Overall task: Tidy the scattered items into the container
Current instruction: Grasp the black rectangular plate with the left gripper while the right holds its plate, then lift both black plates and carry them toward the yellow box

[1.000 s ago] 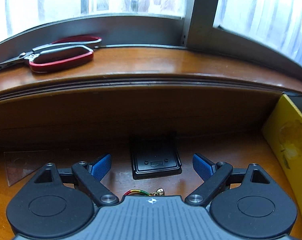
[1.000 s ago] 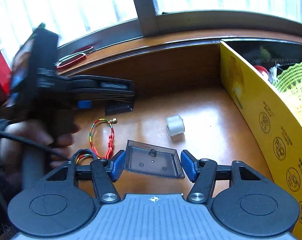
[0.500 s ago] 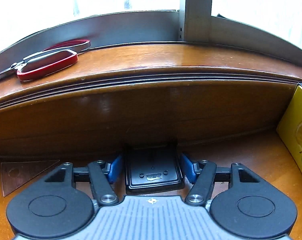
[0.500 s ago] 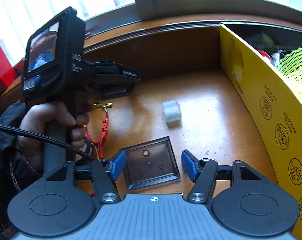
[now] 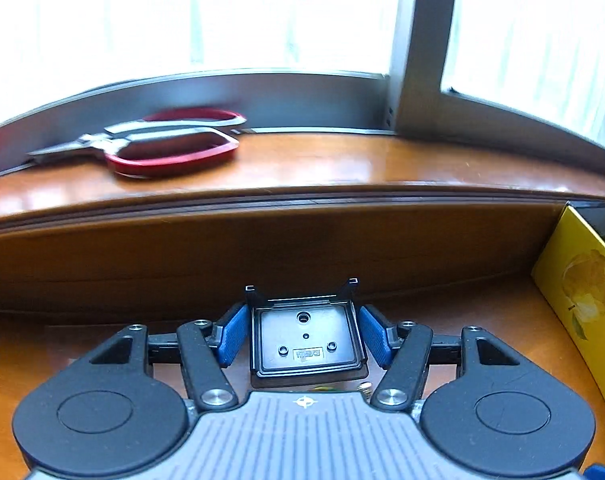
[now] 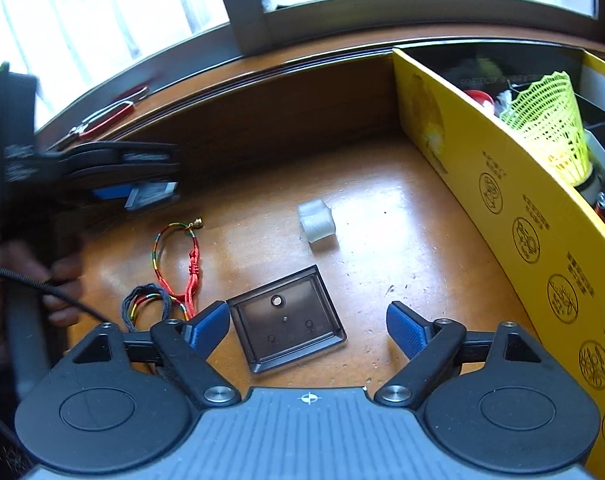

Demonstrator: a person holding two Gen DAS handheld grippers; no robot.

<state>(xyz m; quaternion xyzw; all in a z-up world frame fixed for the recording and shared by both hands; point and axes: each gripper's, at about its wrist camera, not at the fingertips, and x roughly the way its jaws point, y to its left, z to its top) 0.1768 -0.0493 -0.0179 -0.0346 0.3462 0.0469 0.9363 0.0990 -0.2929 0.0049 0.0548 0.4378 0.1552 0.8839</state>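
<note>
Clamped on the small black plastic tray (image 5: 307,340), my left gripper (image 5: 304,338) has both blue pads pressed against its sides, and the tray looks lifted just clear of the wooden desk (image 5: 482,320), though I cannot be sure how far. On the other side, my right gripper (image 6: 307,330) has its jaws opening wide; the smoky translucent lid (image 6: 288,326) lies flat on the desk between them, the left pad close beside its corner, the right pad well apart from it. Nothing is held there.

As for progress, I judge us partway through. The yellow box (image 6: 514,216) on the right already holds a neon shuttlecock (image 6: 550,124) and some red bits I cannot identify, so some things are already in the box. Outside it I count: the black tray in my left grip, the translucent lid, a clear plastic roll (image 6: 317,222) near the middle of the desk, and a tangle of braided cord bracelets (image 6: 178,268) just left of the lid. Red-handled scissors (image 5: 158,146) sit up on the windowsill; whether they belong to the job I cannot say.

So one piece is in hand but not yet carried to the box, and at least three pieces lie untouched. The lid's low, flat edge looks awkward to pinch, and the cords may snag or trail.
</note>
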